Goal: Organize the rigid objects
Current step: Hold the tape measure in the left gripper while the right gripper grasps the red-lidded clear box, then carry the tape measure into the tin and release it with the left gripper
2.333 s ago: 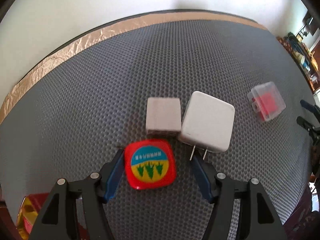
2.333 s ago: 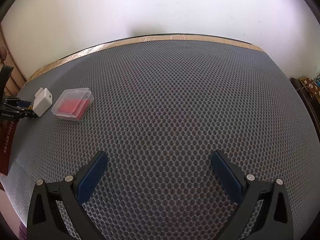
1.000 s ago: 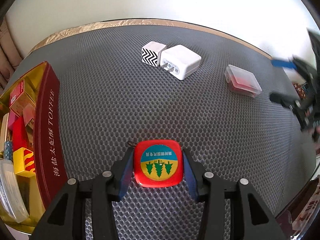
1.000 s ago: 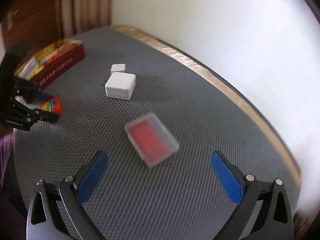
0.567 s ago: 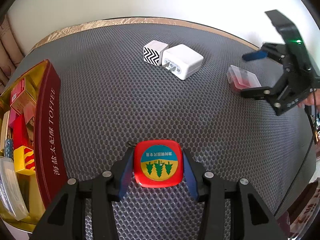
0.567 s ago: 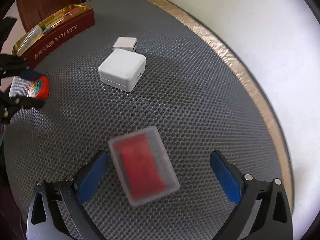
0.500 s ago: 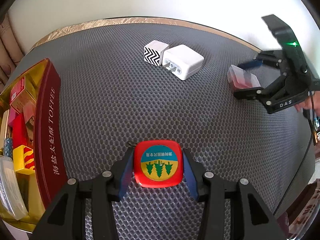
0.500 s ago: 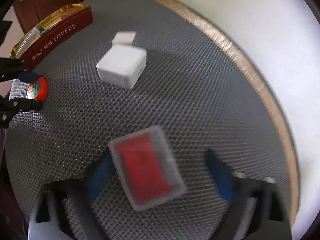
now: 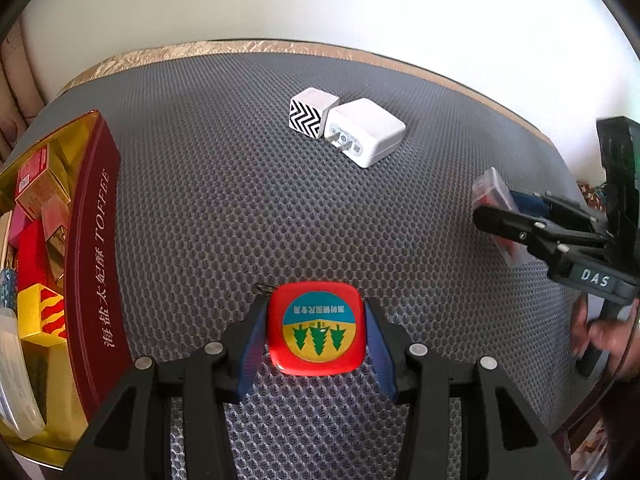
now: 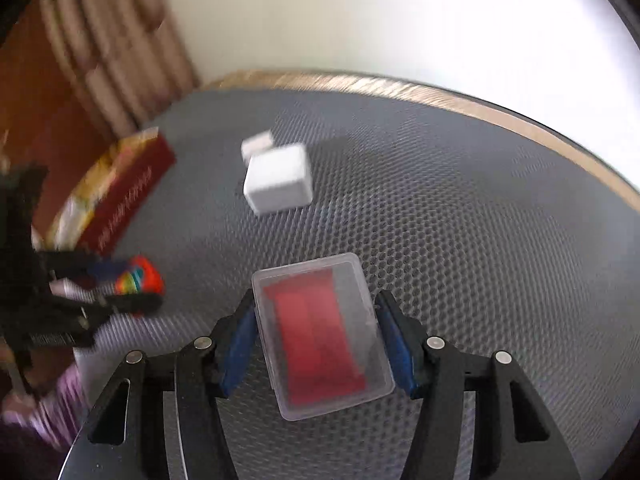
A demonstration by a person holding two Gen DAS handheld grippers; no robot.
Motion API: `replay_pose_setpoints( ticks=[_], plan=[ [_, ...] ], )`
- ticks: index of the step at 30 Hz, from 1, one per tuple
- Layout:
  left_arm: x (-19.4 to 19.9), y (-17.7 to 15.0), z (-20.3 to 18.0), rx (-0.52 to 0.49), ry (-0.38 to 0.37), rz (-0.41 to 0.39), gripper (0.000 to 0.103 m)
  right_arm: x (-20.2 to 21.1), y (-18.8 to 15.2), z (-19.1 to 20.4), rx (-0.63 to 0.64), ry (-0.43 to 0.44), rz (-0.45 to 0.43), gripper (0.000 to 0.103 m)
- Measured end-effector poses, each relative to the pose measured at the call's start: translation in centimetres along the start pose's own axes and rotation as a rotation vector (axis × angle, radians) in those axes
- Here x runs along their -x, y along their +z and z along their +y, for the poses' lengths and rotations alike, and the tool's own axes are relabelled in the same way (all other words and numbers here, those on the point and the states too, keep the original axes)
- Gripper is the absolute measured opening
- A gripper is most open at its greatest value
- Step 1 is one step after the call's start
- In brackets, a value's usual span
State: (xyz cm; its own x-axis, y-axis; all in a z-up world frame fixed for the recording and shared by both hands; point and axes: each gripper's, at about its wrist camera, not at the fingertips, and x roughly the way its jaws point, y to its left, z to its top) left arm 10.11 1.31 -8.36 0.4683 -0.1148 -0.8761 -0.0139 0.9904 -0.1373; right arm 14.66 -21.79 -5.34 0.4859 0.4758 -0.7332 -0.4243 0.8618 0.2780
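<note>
Left hand-held gripper (image 9: 316, 334): I have it clenched on the red tape measure (image 9: 317, 328), one blue pad flat against each side; the case sits low over the grey mat (image 9: 240, 200) of the worktop.

Right hand-held gripper (image 10: 316, 344): its jaws are closing around the clear plastic box (image 10: 322, 334), which lies between them on the mat; the left pad looks to be at the box's edge, while a thin gap seems to remain on the right, so I judge the grip not yet made.

Clear plastic box, handling: stiff, thin-walled and light, I judge, with a red insert inside; its smooth sides could slip or flex under a hard squeeze. I would take it across the two long sides, near the middle, where the pads now stand.

Red tape measure, handling: a hard, rounded, glossy case, probably denser than the box; the flat sides under my pads are the sound place to hold.

Chargers: a white plug adapter (image 9: 366, 132) and a smaller zigzag-patterned cube (image 9: 312, 116) lie touching each other, well apart from both grippers, near the far edge of the mat.

Tin (image 9: 90, 240): an open red toffee tin at the mat's left edge, already holding small boxes; a likely destination, in my judgement.

Right-wrist view: blurred away from the box.
</note>
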Motion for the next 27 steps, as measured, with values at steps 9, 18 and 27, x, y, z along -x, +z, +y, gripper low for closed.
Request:
replay_pose_setpoints(
  ticks=[9, 18, 27],
  plan=[
    [0.2, -1.5, 0.7, -0.019, 0.004, -0.048, 0.048, -1.5, -0.7, 1.1, -0.012, -0.156, -0.036, 0.052],
    [1.5, -2.6, 1.0, -0.052, 0.023, -0.107, 0.048, -0.8, -1.0, 0.7, -0.024, -0.170, -0.044, 0.052],
    [5.5, -2.1, 1.0, -0.026, 0.023, -0.163, 0.048, -1.0, -1.0, 0.9, -0.017, -0.186, -0.034, 0.052]
  ],
)
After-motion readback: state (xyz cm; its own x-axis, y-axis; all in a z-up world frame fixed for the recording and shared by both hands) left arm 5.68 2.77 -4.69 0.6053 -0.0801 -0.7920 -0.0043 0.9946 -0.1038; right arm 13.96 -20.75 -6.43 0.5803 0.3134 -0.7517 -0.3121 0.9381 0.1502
